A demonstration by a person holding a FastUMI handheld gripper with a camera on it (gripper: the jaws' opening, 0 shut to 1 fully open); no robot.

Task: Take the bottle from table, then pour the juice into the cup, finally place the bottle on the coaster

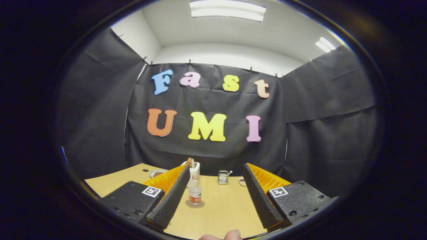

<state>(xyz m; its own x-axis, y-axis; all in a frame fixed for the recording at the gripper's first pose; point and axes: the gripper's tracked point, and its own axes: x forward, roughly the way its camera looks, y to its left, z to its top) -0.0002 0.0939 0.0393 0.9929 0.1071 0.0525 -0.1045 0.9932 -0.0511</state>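
- Worktop [227, 213]: pale wood, lower centre of the frame, carrying everything.
- Gripper [213, 196]: fingers spread wide and released, holding nothing; left finger [170, 196], right finger [258, 196].
- White holder [194, 169]: behind the bottle, against the booth wall.
- Bottle [195, 193]: small clear plastic, upright on a round coaster [195, 204], between the fingers and nearer the left one. Judged light, smooth, slightly squashy; grip mid-body at the label, gently.
- Metal cup-like item [223, 177]: farther back, centre. Could be the cup; cannot tell.
- Small dishes: left [156, 173] and right [242, 181].
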